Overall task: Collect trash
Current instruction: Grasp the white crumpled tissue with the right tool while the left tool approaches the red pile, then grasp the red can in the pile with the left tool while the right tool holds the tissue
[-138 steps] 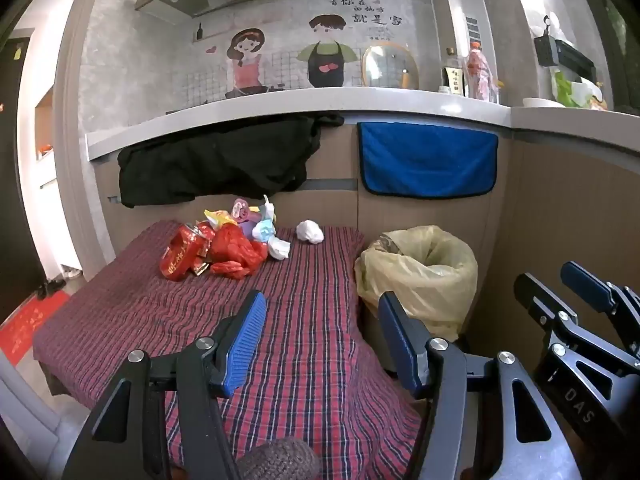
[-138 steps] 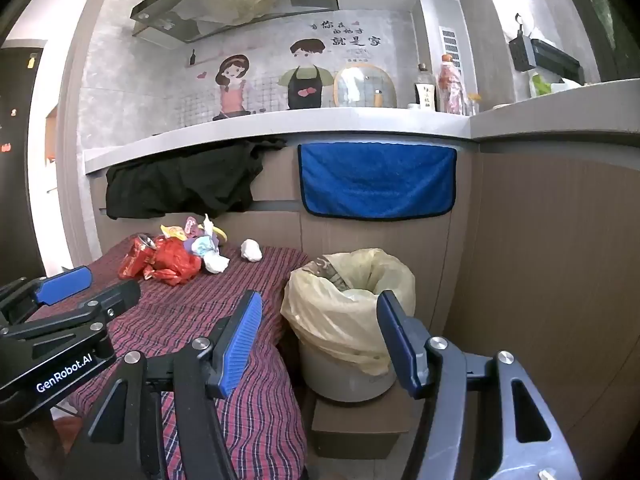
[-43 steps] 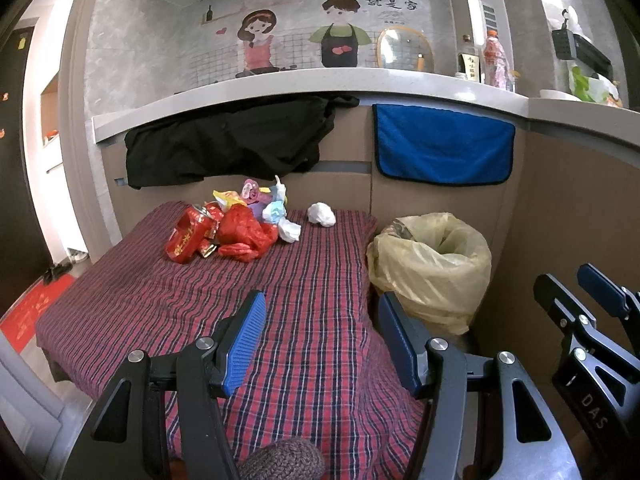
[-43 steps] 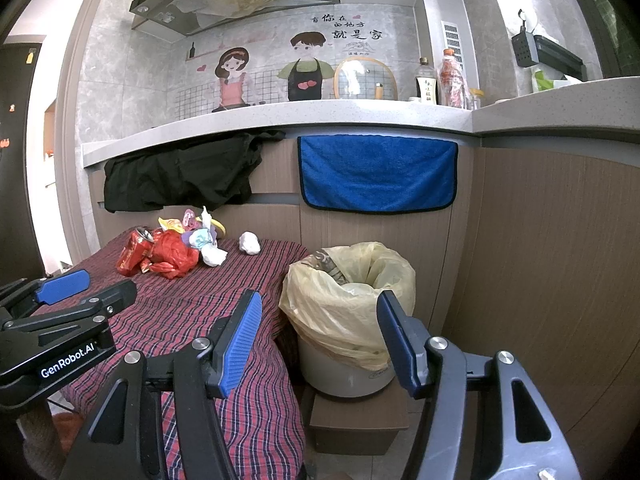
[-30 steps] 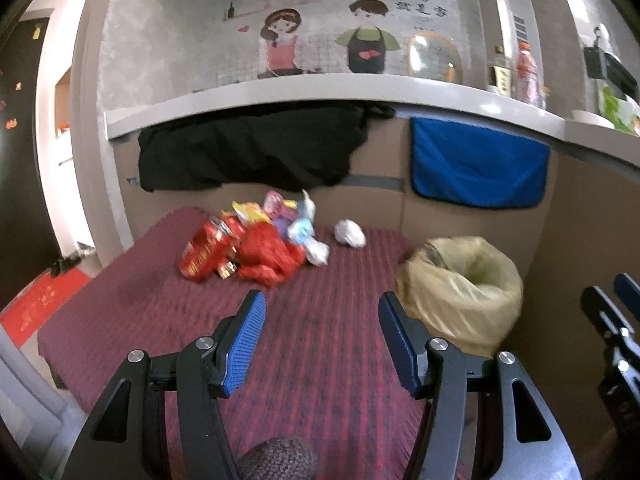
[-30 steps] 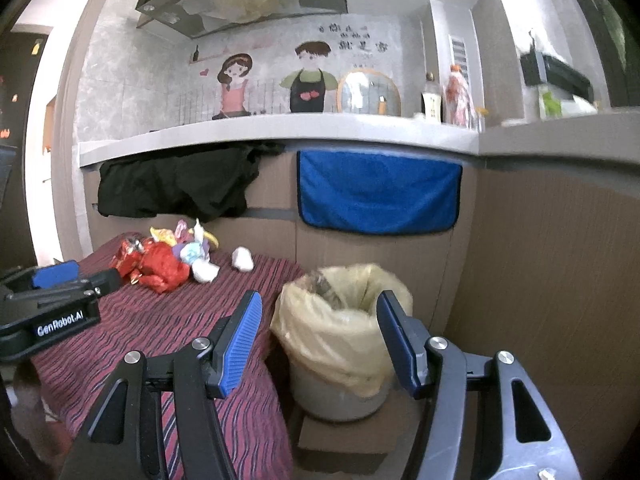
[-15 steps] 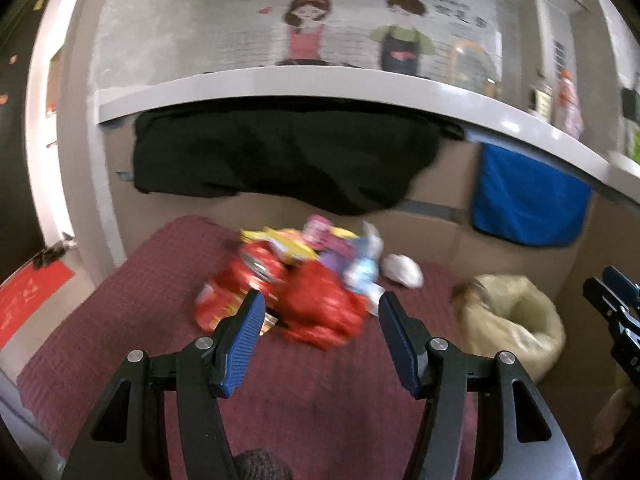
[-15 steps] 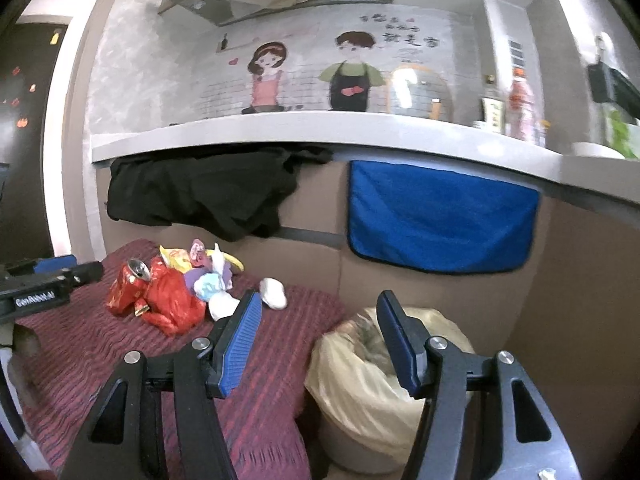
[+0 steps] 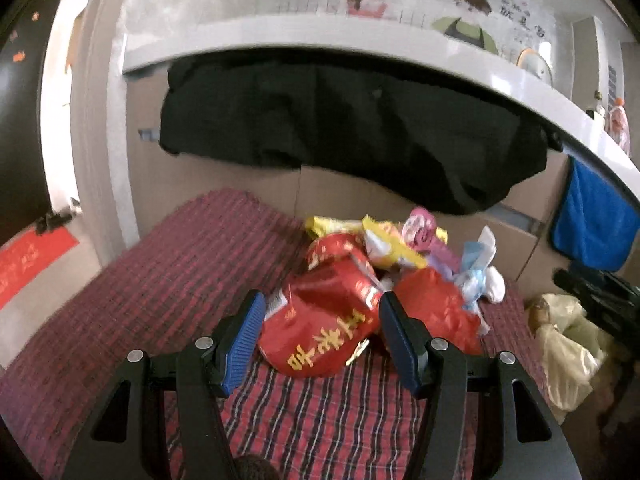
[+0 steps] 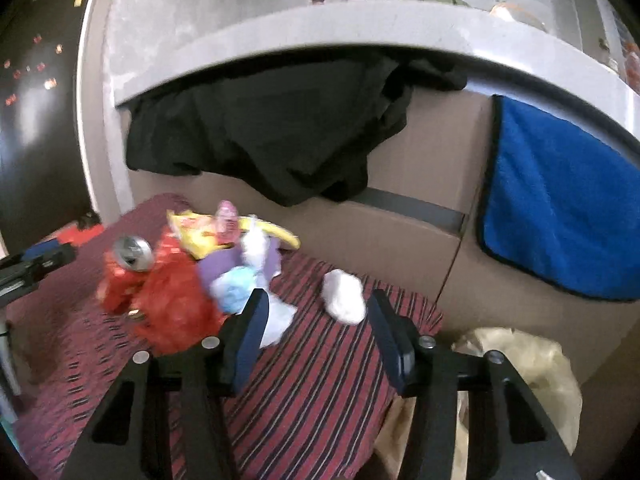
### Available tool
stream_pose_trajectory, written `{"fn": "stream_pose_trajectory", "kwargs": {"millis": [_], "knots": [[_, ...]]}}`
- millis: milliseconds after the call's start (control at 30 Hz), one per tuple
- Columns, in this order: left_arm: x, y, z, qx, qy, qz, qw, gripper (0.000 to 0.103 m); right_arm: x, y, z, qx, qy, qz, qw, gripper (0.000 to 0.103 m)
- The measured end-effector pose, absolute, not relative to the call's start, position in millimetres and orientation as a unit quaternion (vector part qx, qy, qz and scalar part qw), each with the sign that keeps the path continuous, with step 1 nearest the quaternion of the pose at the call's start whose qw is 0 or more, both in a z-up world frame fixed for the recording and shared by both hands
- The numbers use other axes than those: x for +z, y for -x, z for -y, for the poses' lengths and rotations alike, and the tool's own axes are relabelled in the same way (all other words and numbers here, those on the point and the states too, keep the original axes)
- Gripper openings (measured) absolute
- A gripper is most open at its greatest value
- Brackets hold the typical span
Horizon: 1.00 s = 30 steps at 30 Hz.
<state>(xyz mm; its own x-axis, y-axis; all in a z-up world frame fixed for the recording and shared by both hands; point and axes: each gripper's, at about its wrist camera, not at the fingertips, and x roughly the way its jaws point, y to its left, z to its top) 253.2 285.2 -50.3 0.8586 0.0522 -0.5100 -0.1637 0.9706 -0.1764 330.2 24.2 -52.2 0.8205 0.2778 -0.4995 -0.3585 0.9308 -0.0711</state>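
The left gripper is spread wide, its blue pads flanking but not pressing the red snack bag at the 12 o'clock position. The right gripper is closing with nothing pinched; a white paper wad lies just beyond at 12 o'clock. The trash pile sits at 10 o'clock on the plaid cloth, the lined bin at 4 o'clock.

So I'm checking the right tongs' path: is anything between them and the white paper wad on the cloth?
Nothing visible. The right tongs, jaws closing with nothing between them, face the white wad over bare striped cloth; the trash pile sits left.
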Motion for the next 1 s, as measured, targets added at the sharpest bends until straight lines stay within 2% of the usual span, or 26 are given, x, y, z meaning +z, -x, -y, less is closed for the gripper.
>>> {"fn": "stream_pose_trajectory", "kwargs": {"millis": [233,433,467,500,533,667,833,1000], "knots": [[-65,-265,-289,0.051,0.139,-0.283,0.948,0.060,-96,-431,-40,0.148,0.098,-0.335,0.925,0.045],[-75,-278,-292,0.045,0.139,-0.293,0.945,0.060,-130,-480,-44,0.140,0.095,-0.382,0.909,0.043],[-75,-278,-293,0.043,0.142,-0.290,0.945,0.060,-133,-483,-44,0.145,0.089,-0.389,0.905,0.039],[-74,-280,-294,0.042,0.146,-0.286,0.946,0.060,-137,-487,-43,0.155,0.079,-0.401,0.900,0.023],[-72,-279,-294,0.041,0.146,-0.281,0.948,0.060,-141,-490,-41,0.169,0.064,-0.414,0.892,0.015],[-64,-281,-294,0.031,0.140,-0.263,0.954,0.060,-132,-472,-33,0.185,0.040,-0.394,0.899,0.015],[-67,-297,-322,-0.063,0.166,-0.294,0.939,0.060,-117,-430,-25,0.211,0.042,-0.373,0.903,0.015],[-73,-305,-359,-0.071,0.169,-0.311,0.933,0.060,-122,-402,-11,0.223,0.024,-0.379,0.898,0.016]]}}
